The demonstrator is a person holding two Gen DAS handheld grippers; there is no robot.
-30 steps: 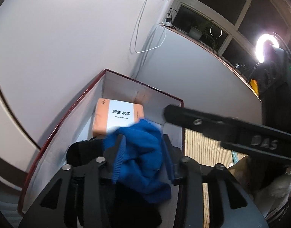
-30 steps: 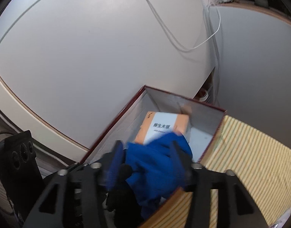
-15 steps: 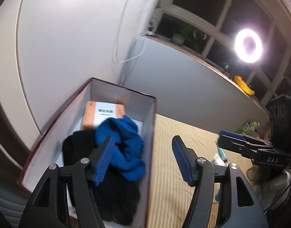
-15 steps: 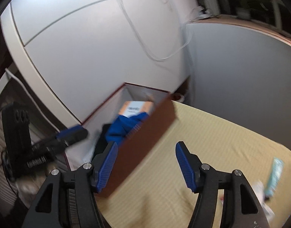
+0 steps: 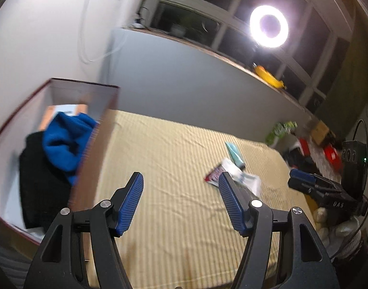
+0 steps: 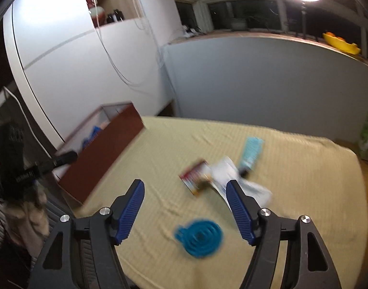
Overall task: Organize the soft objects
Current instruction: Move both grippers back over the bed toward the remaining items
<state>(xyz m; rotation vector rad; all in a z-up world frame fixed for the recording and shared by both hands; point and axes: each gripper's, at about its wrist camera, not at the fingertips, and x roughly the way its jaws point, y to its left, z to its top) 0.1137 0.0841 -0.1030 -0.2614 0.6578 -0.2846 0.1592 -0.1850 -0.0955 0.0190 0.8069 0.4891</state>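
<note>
Soft things are split between two places: a blue cloth (image 5: 66, 142) and a black garment (image 5: 42, 183) already lie in the box (image 5: 92, 159) at the left end of the counter (image 5: 174, 144), over an orange pack that barely shows behind them, while the rest waits on the striped cover. A second ago both claws held that blue cloth over the box; now it rests inside, and both have swung away toward the open counter, so that drop looks done and the next pick is beginning. Near the middle lie a white crumpled packet (image 6: 234, 175), a red-edged flat pack (image 6: 196, 175) touching it, and a teal tube (image 6: 252, 151) just beyond; all are blurred. Nearer the right claw (image 6: 185, 208) sits a blue ridged disc (image 6: 199, 238), which probably comes next. That claw's jaws are spreading, with nothing between them. The left claw (image 5: 180, 203) is likewise opening and empty, pointing at the bare cover beside the box.
</note>
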